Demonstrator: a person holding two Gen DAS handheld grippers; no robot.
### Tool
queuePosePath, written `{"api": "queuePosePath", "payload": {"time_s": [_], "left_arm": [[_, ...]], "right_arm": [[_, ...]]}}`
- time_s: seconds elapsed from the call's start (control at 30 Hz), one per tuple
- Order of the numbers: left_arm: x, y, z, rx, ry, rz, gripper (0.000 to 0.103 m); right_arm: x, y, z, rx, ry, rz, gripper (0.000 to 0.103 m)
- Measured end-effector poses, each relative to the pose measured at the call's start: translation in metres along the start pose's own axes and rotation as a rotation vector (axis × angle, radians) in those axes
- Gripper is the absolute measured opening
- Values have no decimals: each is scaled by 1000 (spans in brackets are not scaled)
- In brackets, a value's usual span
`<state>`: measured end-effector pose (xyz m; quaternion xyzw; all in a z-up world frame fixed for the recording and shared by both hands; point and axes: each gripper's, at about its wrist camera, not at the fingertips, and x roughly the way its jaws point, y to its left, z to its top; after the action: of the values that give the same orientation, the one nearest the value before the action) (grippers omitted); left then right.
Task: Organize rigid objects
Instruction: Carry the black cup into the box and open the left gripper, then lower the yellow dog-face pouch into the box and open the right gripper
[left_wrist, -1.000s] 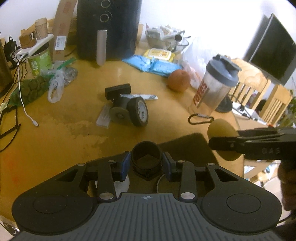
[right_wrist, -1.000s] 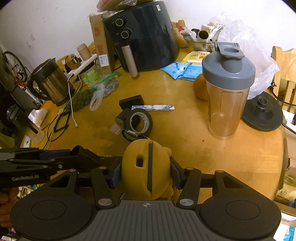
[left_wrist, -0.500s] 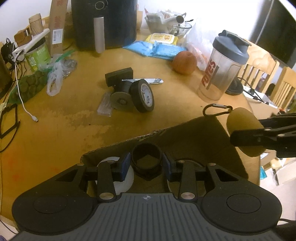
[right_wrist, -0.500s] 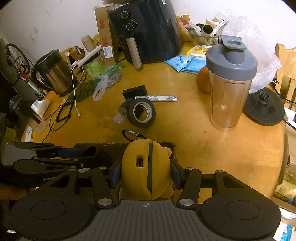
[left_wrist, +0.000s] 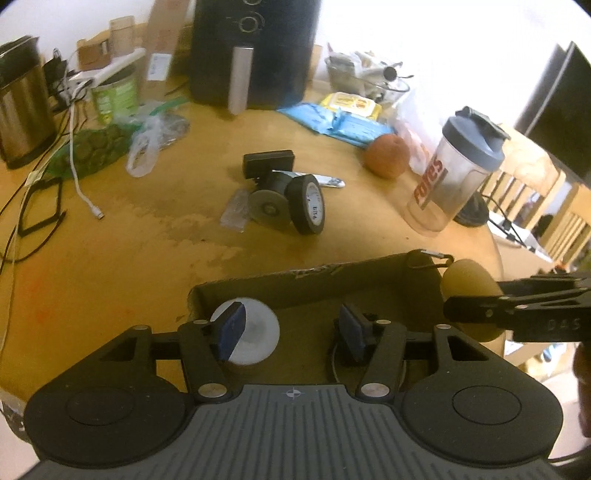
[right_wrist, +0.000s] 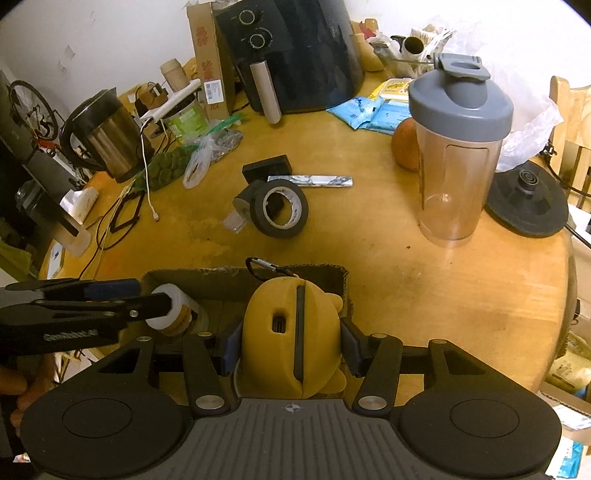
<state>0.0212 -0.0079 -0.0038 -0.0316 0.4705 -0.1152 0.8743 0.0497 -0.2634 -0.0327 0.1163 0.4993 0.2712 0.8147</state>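
Right wrist view shows the right gripper (right_wrist: 291, 350) clamped on a yellow rubbery case with a dark slot and a silver carabiner (right_wrist: 295, 332); its pads press both flanks. The case hangs directly above the open brown cardboard box (right_wrist: 332, 273), at the box's right end, with its long axis running away from the camera and the carabiner over the box's far wall. My judgement: the coming move is a straight lowering and release, since the box lies right beneath this gripper, nearer than anything else.

At the box's left end the left gripper (left_wrist: 291, 332) has its jaws opening, blue pads apart and nothing between them. Below it, inside the box, stands a small jar with a white lid (left_wrist: 251, 332), and a second round item sits to the jar's right, too shadowed to identify.

Beyond the box's far wall, on the round wooden table (right_wrist: 369, 258), 3 rigid things wait together: a black tape roll (right_wrist: 280, 212), a black rectangular block (right_wrist: 267, 170) and a marbled flat bar (right_wrist: 310, 181). A clear shaker bottle with a grey lid (right_wrist: 458, 147) stands beyond the box, to its right.
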Motion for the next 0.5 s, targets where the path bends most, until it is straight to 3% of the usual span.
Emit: {"api": "queuePosePath", "payload": {"time_s": [0.5], "left_arm": [[-17, 9, 1, -73, -39, 18, 55]], "right_arm": [[16, 15, 8, -72, 39, -5, 57]]}}
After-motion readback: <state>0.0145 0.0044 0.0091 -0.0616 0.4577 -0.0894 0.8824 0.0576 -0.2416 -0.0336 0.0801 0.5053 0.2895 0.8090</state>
